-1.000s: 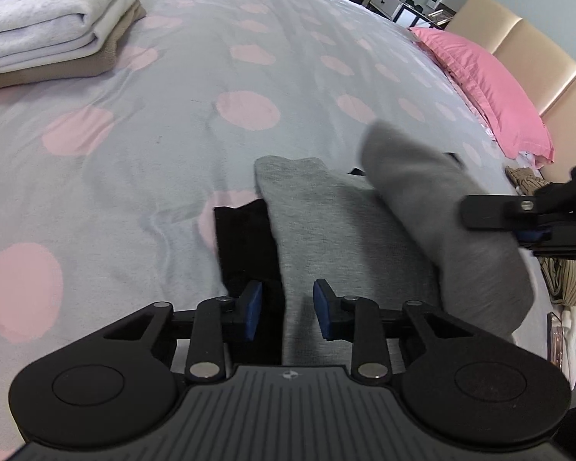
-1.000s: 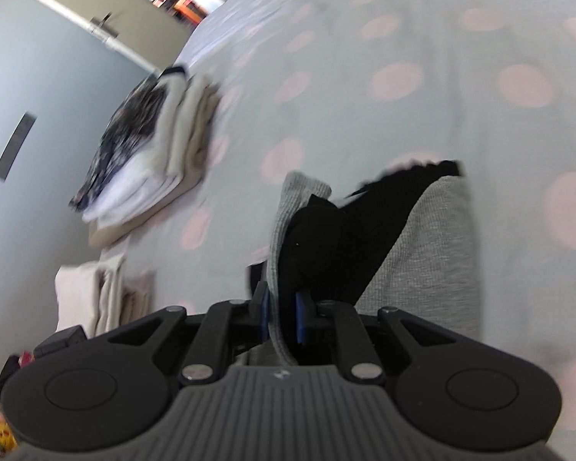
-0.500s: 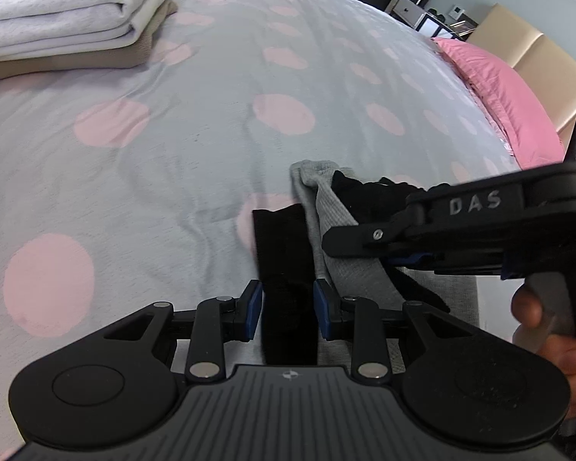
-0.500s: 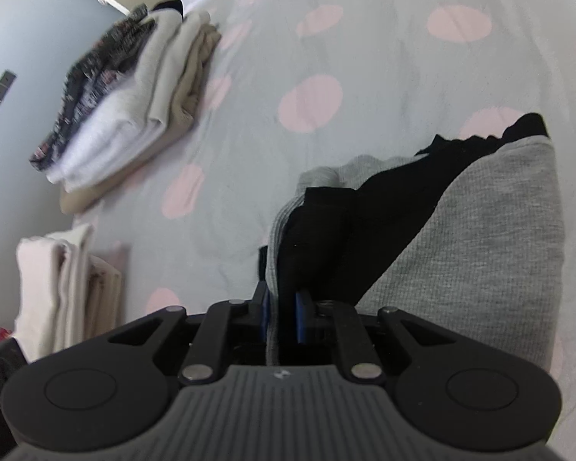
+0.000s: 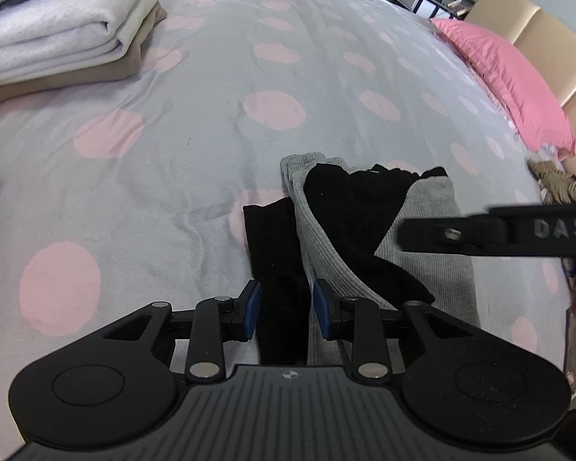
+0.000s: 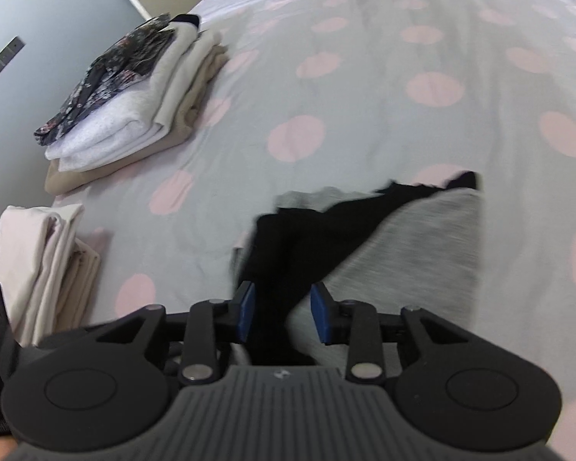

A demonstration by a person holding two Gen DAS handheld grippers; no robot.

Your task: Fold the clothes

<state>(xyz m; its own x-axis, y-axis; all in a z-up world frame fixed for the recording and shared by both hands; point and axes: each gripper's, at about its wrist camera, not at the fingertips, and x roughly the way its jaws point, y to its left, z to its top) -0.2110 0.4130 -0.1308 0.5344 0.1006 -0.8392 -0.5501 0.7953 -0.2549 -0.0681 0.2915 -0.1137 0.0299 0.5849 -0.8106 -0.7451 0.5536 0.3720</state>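
- Grey-and-black garment (image 5: pixel 422 261) is laid folded on the dotted bedspread (image 5: pixel 211 123).
- Its black edge is straddled by the left gripper (image 5: pixel 283 303); whether it is pinched cannot be told.
- Right gripper (image 6: pixel 282 309) jaws are being opened around black cloth.

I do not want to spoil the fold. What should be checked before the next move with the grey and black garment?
1. Grey and black garment lies folded on the dotted bedspread: ok.
2. Right hand-held gripper opening, cloth between the jaws, unpressed: ok.
3. Left hand-held gripper grips the black cloth: cannot tell.
4. Bedspread beyond the garment free: ok.
5. Folded stack apart from the garment: ok.
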